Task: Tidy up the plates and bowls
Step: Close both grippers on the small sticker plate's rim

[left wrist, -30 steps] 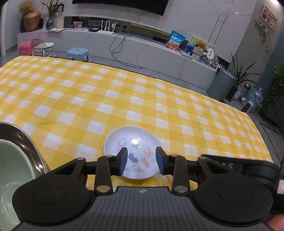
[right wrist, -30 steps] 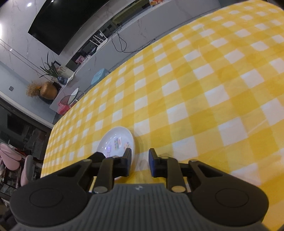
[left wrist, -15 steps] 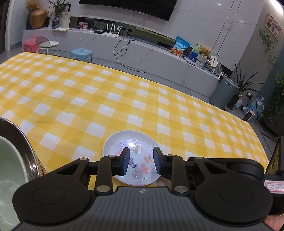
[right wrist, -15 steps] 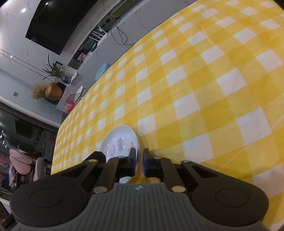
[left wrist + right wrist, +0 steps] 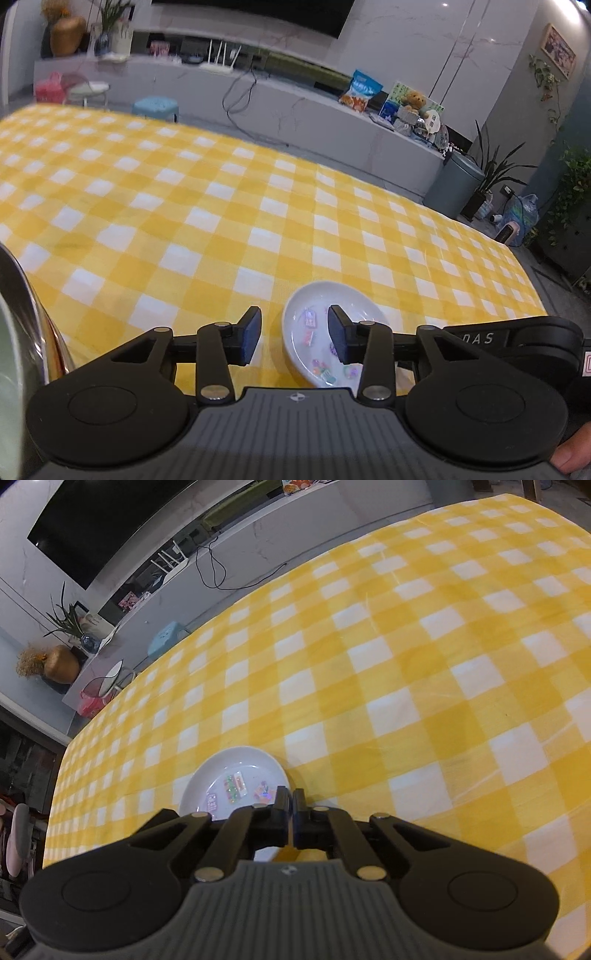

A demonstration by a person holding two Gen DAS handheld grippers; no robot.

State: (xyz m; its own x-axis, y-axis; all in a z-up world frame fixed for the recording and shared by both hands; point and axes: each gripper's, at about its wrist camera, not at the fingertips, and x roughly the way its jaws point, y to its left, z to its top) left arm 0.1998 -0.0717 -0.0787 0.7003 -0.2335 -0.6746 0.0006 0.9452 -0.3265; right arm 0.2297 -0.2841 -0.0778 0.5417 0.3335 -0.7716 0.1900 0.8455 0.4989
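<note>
A small white plate (image 5: 325, 325) with colourful printed pictures lies on the yellow checked tablecloth (image 5: 221, 206). It also shows in the right wrist view (image 5: 236, 779). My left gripper (image 5: 294, 338) is open and empty, with the plate's left rim between its fingers. My right gripper (image 5: 292, 805) is shut, its fingertips pinching the plate's right rim. The other gripper's black body (image 5: 517, 336) shows to the right of the plate in the left wrist view.
A metal bowl (image 5: 33, 332) with a pale green bowl (image 5: 7, 387) inside it stands at the far left edge of the left wrist view. The table edge runs along the far side, with a TV bench (image 5: 295, 107) beyond.
My right gripper has closed, from open to shut on the plate's rim. My left gripper has opened wider and shifted left, so the plate now sits to the right in its view.
</note>
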